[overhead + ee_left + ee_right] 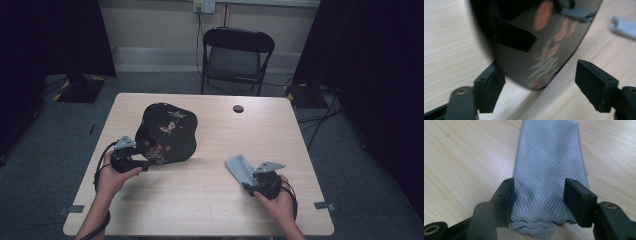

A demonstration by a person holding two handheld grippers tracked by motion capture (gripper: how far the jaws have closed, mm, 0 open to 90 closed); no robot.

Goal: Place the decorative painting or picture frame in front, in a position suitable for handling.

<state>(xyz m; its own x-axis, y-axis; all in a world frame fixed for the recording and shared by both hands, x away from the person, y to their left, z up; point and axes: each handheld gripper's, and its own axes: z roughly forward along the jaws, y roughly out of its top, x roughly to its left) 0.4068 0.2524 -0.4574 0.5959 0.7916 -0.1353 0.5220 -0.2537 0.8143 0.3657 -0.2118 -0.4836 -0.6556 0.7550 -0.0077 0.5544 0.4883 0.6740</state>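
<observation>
- Step in hand, as I read it: set-up for wiping the black lacquer tray [166, 134] with the grey cloth [239, 167]; no wiping contact yet.
- Tray sits left of centre on the surface [210, 210], floral decoration facing up, its near edge just beside the left gripper [145, 164].
- Left gripper view: 2 jaws spread wide, the tray's rounded edge [541, 50] lies between them, pads not pressing on it, so nothing gripped.
- Cloth lies folded flat on the surface at the right, well apart from the tray.
- Right gripper [537, 195]: jaws flank the cloth's scalloped near end [549, 170]; fabric bunches slightly at the left pad, so it looks like a light pinch across the fold.
- Next move likely calls for: left gripper closing on the tray rim to steady it, right gripper lifting the cloth clear and carrying it over to the tray top.
- Risk: glossy rim may slip from the pads; the cloth may unfold when raised.
</observation>
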